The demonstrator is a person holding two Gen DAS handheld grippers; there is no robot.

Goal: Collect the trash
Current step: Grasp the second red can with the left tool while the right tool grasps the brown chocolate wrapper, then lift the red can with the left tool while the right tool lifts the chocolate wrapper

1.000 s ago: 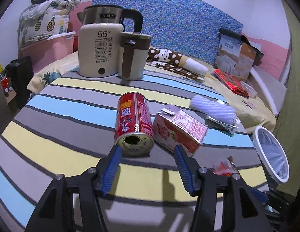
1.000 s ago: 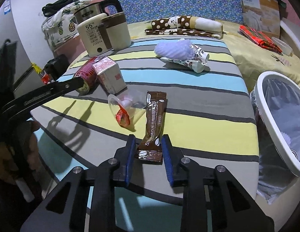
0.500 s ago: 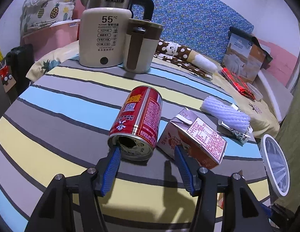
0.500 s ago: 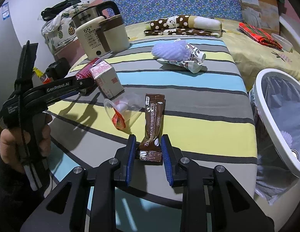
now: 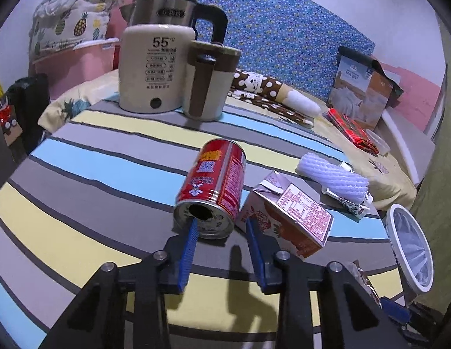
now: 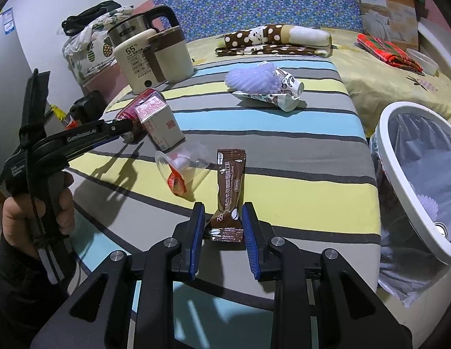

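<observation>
On the far left of the striped table (image 6: 283, 180), in the right wrist view, I'm seeing a hand (image 6: 36, 212) wrapped round the handle of my left gripper (image 5: 221, 225), which is reaching across to the red can (image 5: 215, 186). From its own camera, the can is lying on its side, open end facing me, and the blue fingers (image 5: 187, 250) are standing parted, one tip across the can's end, the other against the corner of the milk carton (image 5: 286, 215) lying just beside the can. Nothing is being squeezed yet. Behind them the kettle (image 5: 155, 67) and the brown-lidded jug (image 5: 209, 83) are standing upright, touching, at the table's back edge.

Moving right, a clear plastic cup (image 6: 181, 168) is lying tipped over with something orange and white inside; I can't quite tell what it is through the plastic. Just beside it is the brown snack wrapper (image 6: 229, 186), and my right gripper (image 6: 222, 225) is sitting with its near end between the two fingers. The jaws are loose here, a sliver of gap showing on each side of the wrapper, so it's bracketed rather than pinched.

Further back, the white foam net (image 6: 254, 80) is resting against a crumpled paper cup (image 6: 283, 96). At the far right, off the table's edge, the white bin (image 6: 411, 203) with its liner bag is standing open.
</observation>
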